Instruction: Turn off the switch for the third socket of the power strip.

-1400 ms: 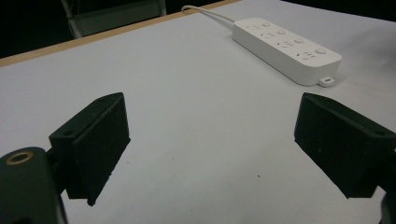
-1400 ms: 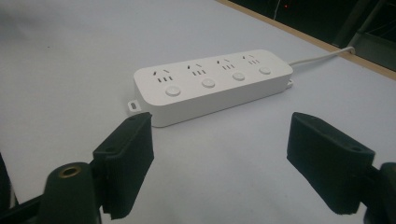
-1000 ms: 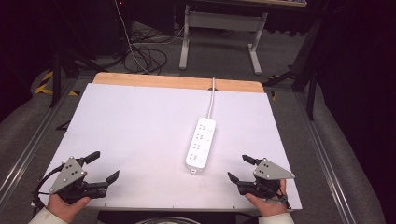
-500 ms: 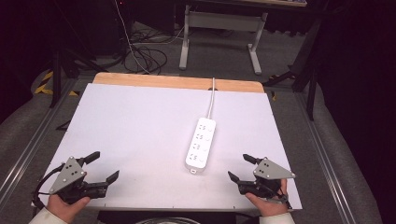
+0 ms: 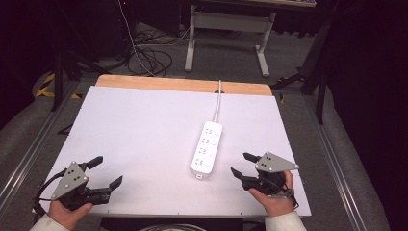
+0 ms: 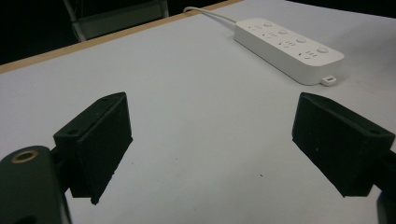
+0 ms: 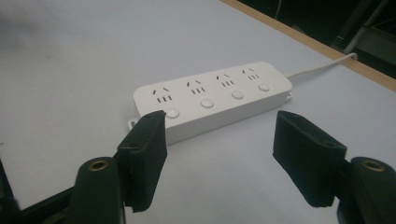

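Power strip [image 5: 208, 147] ahead of right gripper [image 5: 241, 164], to its left.
Right jaws apart, just been closing, nothing between them; its view resolves four sockets with buttons. Left gripper [image 5: 107, 171] jaws wide apart, strip well off right.

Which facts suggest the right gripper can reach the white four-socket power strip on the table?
Probably yes: the right gripper sits beside the white four-socket power strip, its fingers open and just narrowing, with bare white tabletop between.
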Demonstrator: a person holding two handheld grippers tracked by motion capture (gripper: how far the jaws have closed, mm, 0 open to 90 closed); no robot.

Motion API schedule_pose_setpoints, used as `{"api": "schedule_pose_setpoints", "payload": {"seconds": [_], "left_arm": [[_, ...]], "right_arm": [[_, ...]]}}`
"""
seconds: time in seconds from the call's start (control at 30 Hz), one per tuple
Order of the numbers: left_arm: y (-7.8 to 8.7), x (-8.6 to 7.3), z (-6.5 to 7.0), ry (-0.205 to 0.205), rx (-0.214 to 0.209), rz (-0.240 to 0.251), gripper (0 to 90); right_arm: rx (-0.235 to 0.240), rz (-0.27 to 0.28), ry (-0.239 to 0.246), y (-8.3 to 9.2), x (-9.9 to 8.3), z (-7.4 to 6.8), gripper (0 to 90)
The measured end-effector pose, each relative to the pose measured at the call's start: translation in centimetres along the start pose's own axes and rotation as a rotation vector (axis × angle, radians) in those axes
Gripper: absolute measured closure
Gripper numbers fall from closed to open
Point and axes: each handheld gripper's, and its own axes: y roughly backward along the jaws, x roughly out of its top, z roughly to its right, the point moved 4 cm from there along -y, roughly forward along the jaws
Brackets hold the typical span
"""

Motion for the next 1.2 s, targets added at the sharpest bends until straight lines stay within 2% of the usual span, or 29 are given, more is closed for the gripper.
{"api": "schedule_pose_setpoints", "payload": {"seconds": [0.03, 0.1, 0.37, 0.77, 0.97, 1.2], "left_arm": [[0.0, 0.0, 0.0, 0.0, 0.0, -0.001, 12.2], [0.0, 0.0, 0.0, 0.0, 0.0, -0.001, 12.2], [0.0, 0.0, 0.0, 0.001, 0.001, 0.0, 12.2], [0.0, 0.0, 0.0, -0.002, 0.001, -0.001, 12.2], [0.0, 0.0, 0.0, -0.001, 0.002, -0.002, 12.2], [0.0, 0.0, 0.0, -0.003, 0.001, -0.003, 12.2]], "right_arm": [[0.0, 0.0, 0.0, 0.0, 0.0, 0.0, 35.4], [0.03, -0.013, -0.01, -0.5, 0.8, 0.2, 36.5], [0.063, -0.032, -0.005, -1.8, 2.5, 0.5, 40.5], [0.077, -0.049, 0.011, -3.5, 4.0, 0.7, 43.0], [0.1, -0.073, 0.014, -4.8, 4.8, 0.5, 47.8], [0.109, -0.074, 0.019, -6.0, 5.5, 0.5, 49.9]]}}
